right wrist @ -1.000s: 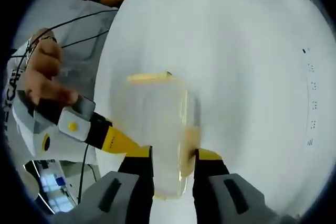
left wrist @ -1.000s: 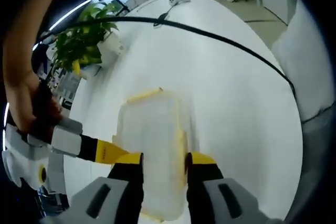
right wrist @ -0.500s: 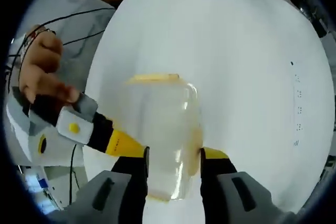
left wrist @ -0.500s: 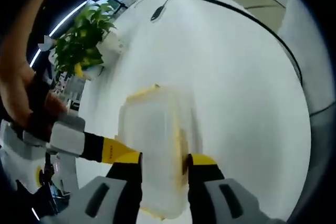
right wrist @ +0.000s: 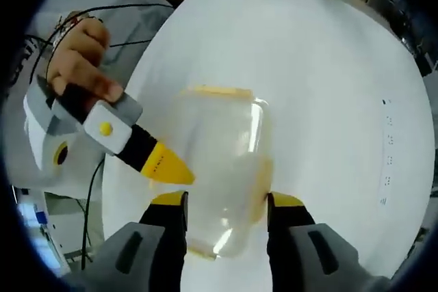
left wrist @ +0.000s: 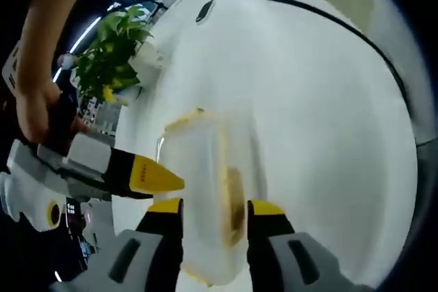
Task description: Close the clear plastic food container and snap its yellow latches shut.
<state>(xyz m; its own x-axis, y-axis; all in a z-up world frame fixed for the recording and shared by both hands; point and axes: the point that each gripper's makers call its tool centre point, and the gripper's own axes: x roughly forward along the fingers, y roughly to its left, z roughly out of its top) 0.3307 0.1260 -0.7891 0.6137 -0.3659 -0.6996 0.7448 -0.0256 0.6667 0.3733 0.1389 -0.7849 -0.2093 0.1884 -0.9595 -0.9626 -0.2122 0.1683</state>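
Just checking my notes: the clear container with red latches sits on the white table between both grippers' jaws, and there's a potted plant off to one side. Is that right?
Not quite: the latches are yellow, not red, as the right gripper view shows. The rest holds: the clear container sits on the white table between the jaws of the left gripper and the right gripper, and a potted plant stands off to one side.

The clear plastic food container [left wrist: 205, 203] sat on the white table, a see-through rectangular box with rounded corners and its lid already down on top. One yellow latch [left wrist: 183, 120] ran along the far short end, another yellow latch [left wrist: 233, 204] sat on the right long side, kinda blurry there. From the right gripper view the container [right wrist: 222, 176] looked the same, yellow strip [right wrist: 220, 91] at the far end and a yellow side latch [right wrist: 262, 186], can't tell if they were snapped
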